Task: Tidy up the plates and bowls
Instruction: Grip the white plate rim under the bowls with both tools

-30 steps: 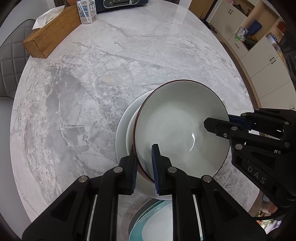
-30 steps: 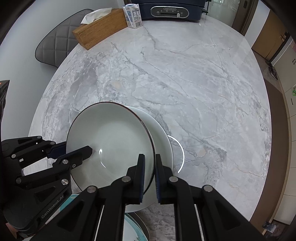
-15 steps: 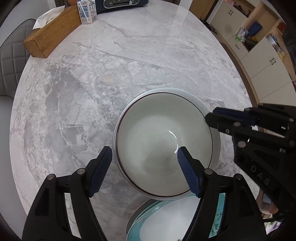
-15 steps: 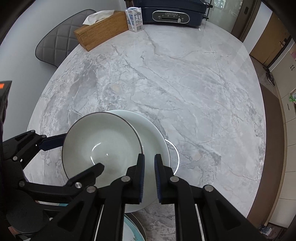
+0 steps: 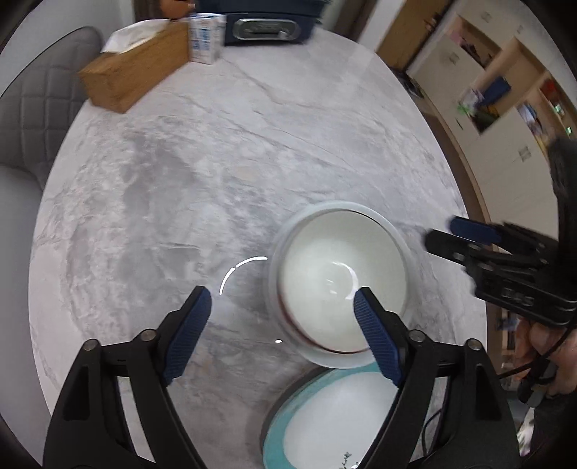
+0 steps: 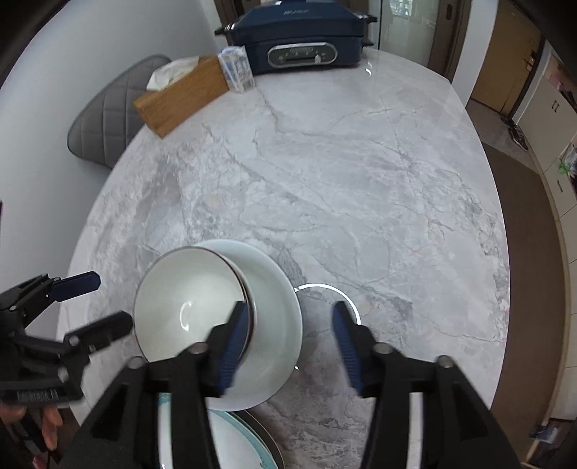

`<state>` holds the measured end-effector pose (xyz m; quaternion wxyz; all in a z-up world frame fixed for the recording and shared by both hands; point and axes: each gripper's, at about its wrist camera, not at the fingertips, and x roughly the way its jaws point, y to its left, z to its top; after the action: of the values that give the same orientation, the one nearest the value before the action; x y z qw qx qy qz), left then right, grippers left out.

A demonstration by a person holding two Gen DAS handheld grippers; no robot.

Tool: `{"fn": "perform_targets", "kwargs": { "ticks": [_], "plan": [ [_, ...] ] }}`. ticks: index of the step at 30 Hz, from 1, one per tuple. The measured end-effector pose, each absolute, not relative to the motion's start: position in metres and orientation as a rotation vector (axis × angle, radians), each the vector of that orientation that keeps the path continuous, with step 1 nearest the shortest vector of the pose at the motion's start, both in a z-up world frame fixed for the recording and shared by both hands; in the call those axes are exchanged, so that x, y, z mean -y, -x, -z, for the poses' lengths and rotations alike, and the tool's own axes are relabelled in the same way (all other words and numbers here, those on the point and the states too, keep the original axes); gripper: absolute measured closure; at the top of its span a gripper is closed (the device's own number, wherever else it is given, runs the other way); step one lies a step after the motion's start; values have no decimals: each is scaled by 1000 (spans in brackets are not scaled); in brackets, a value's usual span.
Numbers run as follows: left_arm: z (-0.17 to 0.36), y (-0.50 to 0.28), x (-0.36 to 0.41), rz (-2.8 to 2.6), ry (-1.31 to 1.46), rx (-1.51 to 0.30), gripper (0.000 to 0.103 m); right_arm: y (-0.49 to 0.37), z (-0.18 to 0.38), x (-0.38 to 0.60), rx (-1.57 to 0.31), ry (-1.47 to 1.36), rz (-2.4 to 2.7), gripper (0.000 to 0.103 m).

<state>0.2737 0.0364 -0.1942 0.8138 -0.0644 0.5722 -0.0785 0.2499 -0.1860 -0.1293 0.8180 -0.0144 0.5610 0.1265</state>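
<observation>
A white bowl with a dark rim sits nested in a larger white bowl on the marble table. A teal-rimmed plate lies at the table's near edge, just in front of the stack. My left gripper is open and empty above the stack's left side. My right gripper is open and empty over the stack's right edge. Each gripper also shows in the other's view: the right gripper and the left gripper.
A wooden tissue box, a small milk carton and a dark blue appliance stand at the table's far side. A grey chair is at the far left. Cabinets line the right.
Both grippers have let go of the dark-rimmed bowl and opened wide. The bowl now rests in the larger bowl. Both grippers have pulled back and up.
</observation>
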Motion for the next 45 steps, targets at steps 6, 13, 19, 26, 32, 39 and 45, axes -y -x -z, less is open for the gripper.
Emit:
{"fn": "perform_targets", "kwargs": {
  "ticks": [6, 13, 19, 26, 32, 39, 45],
  "plan": [
    [220, -271, -89, 90, 267, -1264, 10, -245, 132, 209, -1185, -49, -289, 0],
    [246, -259, -89, 162, 280, -1295, 0, -236, 147, 229, -1211, -78, -270, 0],
    [263, -262, -79, 188, 258, -1312, 0, -229, 166, 229, -1269, -74, -279, 0],
    [271, -268, -89, 150, 288, -1336, 1, -227, 175, 230, -1290, -83, -274, 0],
    [274, -273, -80, 171, 252, -1355, 1, -229, 180, 227, -1307, -84, -271, 0],
    [278, -278, -79, 169, 273, -1356, 0, -229, 189, 222, -1318, -72, -278, 2],
    [287, -293, -67, 149, 221, -1378, 0, -231, 201, 217, -1332, -51, -274, 22]
  ]
}}
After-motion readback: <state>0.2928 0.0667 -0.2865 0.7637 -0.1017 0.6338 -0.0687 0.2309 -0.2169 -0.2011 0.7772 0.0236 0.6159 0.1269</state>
